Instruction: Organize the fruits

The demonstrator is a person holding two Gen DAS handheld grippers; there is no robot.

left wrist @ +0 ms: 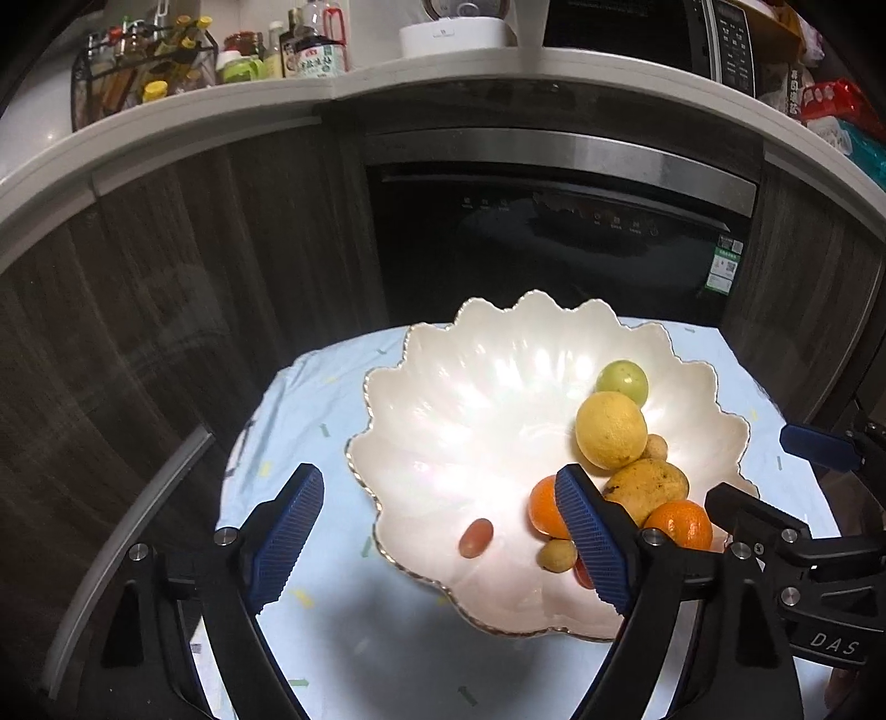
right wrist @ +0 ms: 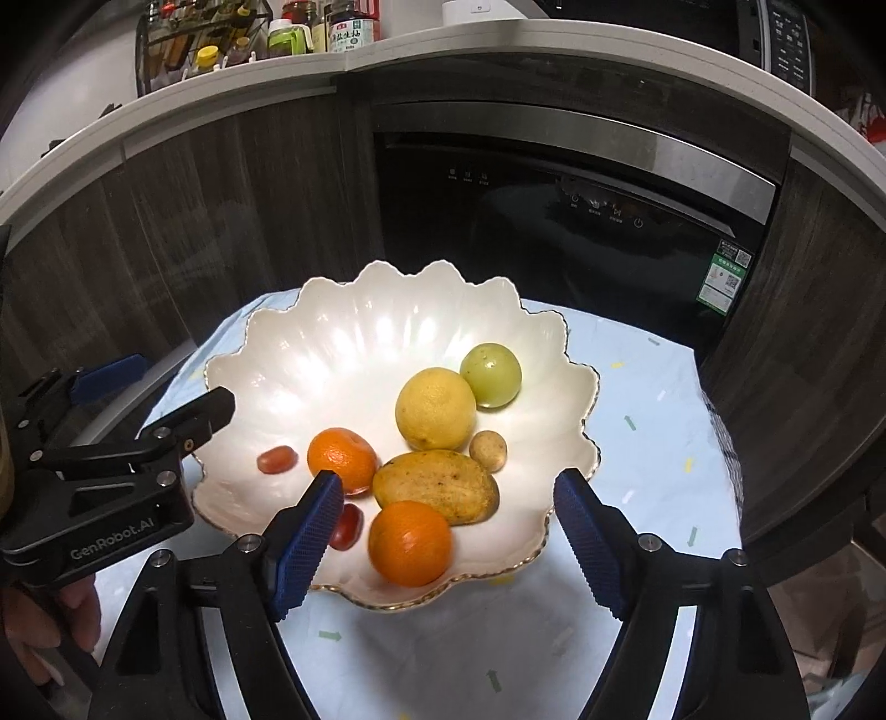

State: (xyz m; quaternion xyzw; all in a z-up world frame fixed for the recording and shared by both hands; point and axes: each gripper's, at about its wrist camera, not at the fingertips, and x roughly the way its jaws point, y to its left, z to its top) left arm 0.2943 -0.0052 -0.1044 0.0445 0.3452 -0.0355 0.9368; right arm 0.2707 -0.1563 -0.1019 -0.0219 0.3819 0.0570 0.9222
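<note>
A white scalloped bowl [left wrist: 470, 421] [right wrist: 343, 354] stands on a light blue cloth. It holds a lemon [right wrist: 436, 409], a green fruit [right wrist: 490, 375], a mango [right wrist: 434, 486], two oranges [right wrist: 410, 543] [right wrist: 341, 459], a small tan fruit [right wrist: 488, 450] and red grape-like fruits [right wrist: 276, 459] [right wrist: 346, 526]. My left gripper [left wrist: 443, 540] is open and empty over the bowl's near left rim. My right gripper [right wrist: 448, 540] is open and empty, its fingers on either side of the near orange, above the bowl's front edge.
The cloth-covered table [left wrist: 354, 631] [right wrist: 653, 421] is small and round. Behind it stand dark cabinets and a black built-in appliance [left wrist: 554, 243]. A counter above carries bottles [left wrist: 310, 50] and a microwave [left wrist: 686, 33].
</note>
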